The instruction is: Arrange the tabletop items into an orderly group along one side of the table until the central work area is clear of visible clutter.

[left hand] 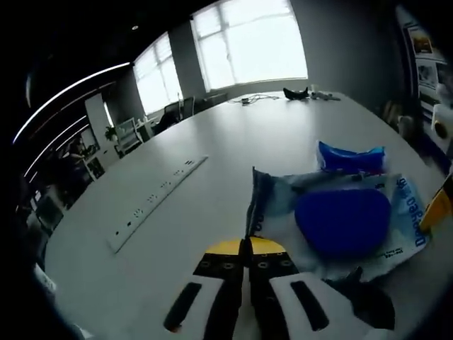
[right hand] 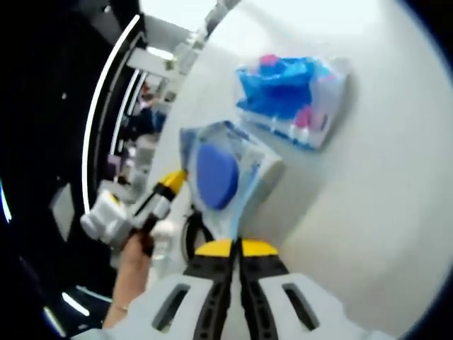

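A soft wipes pack (left hand: pixel 368 244) with a blue oval lid (left hand: pixel 343 219) lies on the white table (left hand: pixel 212 142) just ahead and to the right of my left gripper (left hand: pixel 246 246). Its jaws are shut, pinching the pack's crimped left edge. In the right gripper view the same wipes pack (right hand: pixel 248 170) runs down into my right gripper (right hand: pixel 237 248), whose jaws are shut on its near seam. The left gripper (right hand: pixel 168 185) comes in from the left, held by a hand (right hand: pixel 131 265), touching the pack's other side. The right gripper's yellow tip (left hand: pixel 439 205) shows at the pack's right end.
A smaller blue packet (left hand: pixel 350 157) lies behind the wipes; it appears as a blue and pink tissue pack (right hand: pixel 290 95). A socket strip (left hand: pixel 156 202) is set into the table to the left. A dark object (left hand: pixel 368 301) lies near the pack. Black items (left hand: pixel 296 93) sit at the far edge.
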`<state>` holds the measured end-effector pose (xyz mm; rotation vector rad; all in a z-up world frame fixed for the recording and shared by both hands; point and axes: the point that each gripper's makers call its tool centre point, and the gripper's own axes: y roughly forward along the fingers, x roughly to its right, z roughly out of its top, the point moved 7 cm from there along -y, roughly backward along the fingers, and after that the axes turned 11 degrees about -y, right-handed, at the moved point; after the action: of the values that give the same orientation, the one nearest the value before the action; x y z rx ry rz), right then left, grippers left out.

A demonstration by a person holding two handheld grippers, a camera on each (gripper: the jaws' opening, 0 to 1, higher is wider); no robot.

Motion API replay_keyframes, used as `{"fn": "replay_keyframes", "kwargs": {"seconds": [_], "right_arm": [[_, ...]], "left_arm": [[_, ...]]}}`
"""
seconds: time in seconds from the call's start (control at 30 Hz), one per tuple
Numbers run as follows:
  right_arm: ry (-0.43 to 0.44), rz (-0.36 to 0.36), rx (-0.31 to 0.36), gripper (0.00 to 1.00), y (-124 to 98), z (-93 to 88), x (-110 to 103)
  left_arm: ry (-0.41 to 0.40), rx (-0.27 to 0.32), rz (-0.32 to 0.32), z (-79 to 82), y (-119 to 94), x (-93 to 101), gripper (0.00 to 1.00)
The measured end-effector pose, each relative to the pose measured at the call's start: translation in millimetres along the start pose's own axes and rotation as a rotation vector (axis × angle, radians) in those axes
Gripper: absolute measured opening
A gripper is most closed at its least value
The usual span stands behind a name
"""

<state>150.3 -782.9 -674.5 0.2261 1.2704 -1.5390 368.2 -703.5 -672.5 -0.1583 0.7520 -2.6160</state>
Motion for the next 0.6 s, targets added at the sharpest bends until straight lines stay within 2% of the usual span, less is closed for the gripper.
{"fn": "replay_keyframes", "kwargs": {"seconds": [0.03, 0.1, 0.17, 0.23, 0.3, 0.33, 0.37, 0.6], "right_arm": [[-0.041, -0.004, 0.007, 0.00, -0.7, 3.3, -0.2], [-0.065, -0.008, 0.018, 0.00, -1.6, 7.7, -1.8], [-0.164, -0.021, 0.058, 0.00, -0.9, 16.4, -1.7], [-0.171, -0.014, 0.060, 0.00, -1.1, 20.0, -5.9], [-0.273, -0.033, 0.089, 0.00, -1.1, 30.5, -6.0], [-0.363, -0.048, 0.107, 0.00, -1.3, 37.1, -8.6], [-0.394, -0.047, 0.115, 0.00, -1.2, 40.3, -10.8], [-0.488, -0.070, 0.142, 0.00, 10.5, 67.9, -12.9]], "left_arm": [[-0.016, 0.001, 0.013, 0.1, -1.7, -1.0, 0.00], [-0.019, 0.000, 0.023, 0.4, -3.0, -1.2, 0.00], [-0.014, 0.004, 0.047, 1.6, -6.2, -2.4, 0.00], [-0.033, 0.018, 0.064, 3.6, -9.7, -4.9, 0.00], [-0.054, 0.020, 0.080, 4.3, -12.6, -7.5, 0.00], [-0.066, 0.028, 0.081, 5.1, -14.6, -8.8, 0.00], [-0.068, 0.034, 0.094, 5.5, -16.1, -10.4, 0.00], [-0.110, 0.060, 0.133, 9.2, -25.5, -19.8, 0.00]]}}
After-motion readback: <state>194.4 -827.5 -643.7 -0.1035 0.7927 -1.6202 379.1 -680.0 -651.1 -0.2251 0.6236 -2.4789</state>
